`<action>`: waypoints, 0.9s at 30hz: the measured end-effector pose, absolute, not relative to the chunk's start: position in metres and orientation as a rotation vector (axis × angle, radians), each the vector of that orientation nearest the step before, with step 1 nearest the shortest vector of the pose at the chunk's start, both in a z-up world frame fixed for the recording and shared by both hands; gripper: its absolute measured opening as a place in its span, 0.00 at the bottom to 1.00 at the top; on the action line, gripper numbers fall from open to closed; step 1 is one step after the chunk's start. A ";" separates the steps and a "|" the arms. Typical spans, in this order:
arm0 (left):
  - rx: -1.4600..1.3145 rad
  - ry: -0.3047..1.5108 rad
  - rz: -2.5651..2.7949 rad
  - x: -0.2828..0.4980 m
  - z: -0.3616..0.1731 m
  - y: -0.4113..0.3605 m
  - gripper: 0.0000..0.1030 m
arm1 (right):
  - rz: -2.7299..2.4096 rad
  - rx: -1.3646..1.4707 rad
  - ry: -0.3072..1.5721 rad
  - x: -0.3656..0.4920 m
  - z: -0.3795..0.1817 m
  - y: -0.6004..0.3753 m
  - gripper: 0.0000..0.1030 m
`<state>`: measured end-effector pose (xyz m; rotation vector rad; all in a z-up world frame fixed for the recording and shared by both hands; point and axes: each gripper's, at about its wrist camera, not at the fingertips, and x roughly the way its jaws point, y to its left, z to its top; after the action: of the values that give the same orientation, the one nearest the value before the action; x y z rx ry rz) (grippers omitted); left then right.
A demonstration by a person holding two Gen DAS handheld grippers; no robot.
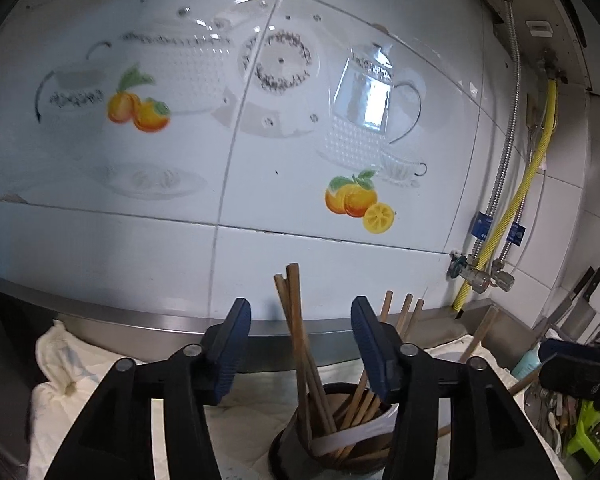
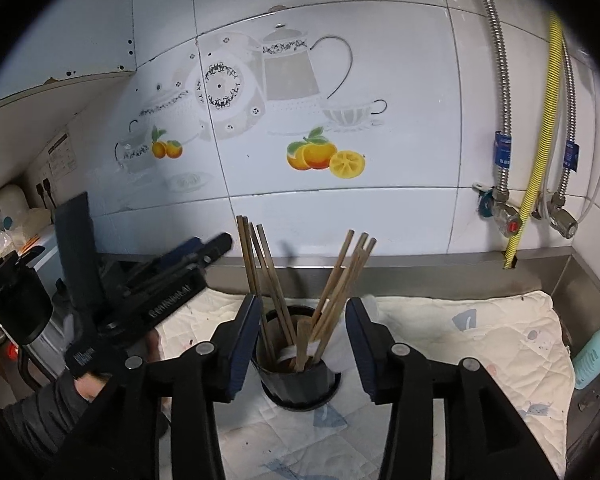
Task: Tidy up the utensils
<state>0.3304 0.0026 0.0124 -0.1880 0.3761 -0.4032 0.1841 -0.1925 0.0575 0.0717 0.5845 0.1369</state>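
Two grippers show their jaws parted with nothing gripped. My left gripper [image 1: 300,344] frames one group of chopsticks [image 1: 296,344] between its blue pads without touching them, and my right gripper [image 2: 302,336] stands open before the dark holder [image 2: 296,380], pads clear of it.

That holder stands on the quilted cloth [image 2: 480,344] near the counter's back edge, close to the steel upstand [image 2: 420,268]. Its chopsticks lean in two fans, left and right, and something white lies among them at the rim; I cannot tell what it is. From the left wrist view the holder's base is cut off by the frame and partly hidden behind my right-hand finger.

Right of the holder the cloth lies open as far as a turquoise bottle [image 2: 594,354] at the counter's right edge. Left of it, my left gripper's body and a sleeve [image 2: 40,412] crowd the space.
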 end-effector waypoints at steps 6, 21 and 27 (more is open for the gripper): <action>-0.170 0.399 -0.373 0.297 0.030 0.008 0.64 | 0.152 0.065 0.613 0.166 0.054 -0.196 0.54; -0.065 0.502 -0.297 0.179 0.041 0.008 0.81 | 0.128 -0.010 0.673 0.099 0.036 -0.204 0.64; -0.034 0.530 -0.250 0.124 0.041 0.021 0.94 | 0.110 -0.033 0.676 0.068 0.032 -0.206 0.71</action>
<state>0.1244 0.0208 0.0409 -0.0336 0.5301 -0.2495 0.0675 -0.2062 0.0324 -0.0331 0.6765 0.1102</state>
